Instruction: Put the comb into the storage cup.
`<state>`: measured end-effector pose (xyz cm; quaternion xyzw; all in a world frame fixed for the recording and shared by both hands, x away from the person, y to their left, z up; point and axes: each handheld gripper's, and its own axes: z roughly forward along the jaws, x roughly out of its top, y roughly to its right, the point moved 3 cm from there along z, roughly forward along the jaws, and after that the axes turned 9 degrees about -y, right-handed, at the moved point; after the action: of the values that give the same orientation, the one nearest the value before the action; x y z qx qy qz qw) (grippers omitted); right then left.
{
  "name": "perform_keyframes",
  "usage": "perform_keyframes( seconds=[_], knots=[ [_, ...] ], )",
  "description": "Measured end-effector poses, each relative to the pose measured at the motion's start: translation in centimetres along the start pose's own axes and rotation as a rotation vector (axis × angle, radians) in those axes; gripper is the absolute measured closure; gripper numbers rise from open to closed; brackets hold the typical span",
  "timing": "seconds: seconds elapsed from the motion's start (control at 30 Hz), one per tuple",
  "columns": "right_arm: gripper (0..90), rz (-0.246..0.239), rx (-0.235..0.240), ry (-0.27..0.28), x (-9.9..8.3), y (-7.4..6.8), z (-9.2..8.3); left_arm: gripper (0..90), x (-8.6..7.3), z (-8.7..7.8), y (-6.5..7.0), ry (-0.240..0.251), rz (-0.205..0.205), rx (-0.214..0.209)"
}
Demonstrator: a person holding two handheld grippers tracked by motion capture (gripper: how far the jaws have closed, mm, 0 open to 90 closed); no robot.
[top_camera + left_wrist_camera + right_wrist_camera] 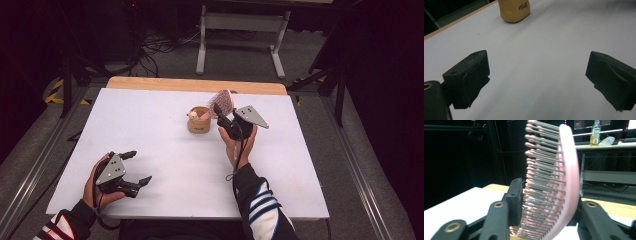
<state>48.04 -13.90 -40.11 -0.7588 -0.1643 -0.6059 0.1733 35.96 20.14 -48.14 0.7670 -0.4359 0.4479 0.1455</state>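
Pink hairbrush (559, 182) held over the wooden cup (199, 122) at the far centre of the white bench (165, 145).

The right gripper (223, 119) has its fingers (514, 197) clamped across the brush head, one on the bristle side, one on the back, head tilted upward. The left gripper (132, 169) rests near the bench's front left, fingers (471, 75) wide apart, holding nothing. Judged light and rigid; the bristles flex and may let it pivot. A firmer hold is likely on the handle or the solid back edge.
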Motion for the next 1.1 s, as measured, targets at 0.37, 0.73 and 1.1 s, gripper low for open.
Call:
perform_keyframes(
  seconds=[0.37,0.73,1.1],
  knots=[
    [42.5,-0.033,-0.019,0.013,0.4,0.5,-0.8,6.3,0.0,0.3,0.2,-0.010,0.004,-0.004],
    [35.1,-0.093,-0.041,0.029,1.0,0.6,-2.0,6.3,-0.1,0.4,0.2,-0.021,0.003,-0.005],
    [36.5,-0.124,-0.041,0.041,1.2,1.2,-3.5,6.4,-0.1,0.5,0.1,-0.025,0.002,0.000]
  ],
)
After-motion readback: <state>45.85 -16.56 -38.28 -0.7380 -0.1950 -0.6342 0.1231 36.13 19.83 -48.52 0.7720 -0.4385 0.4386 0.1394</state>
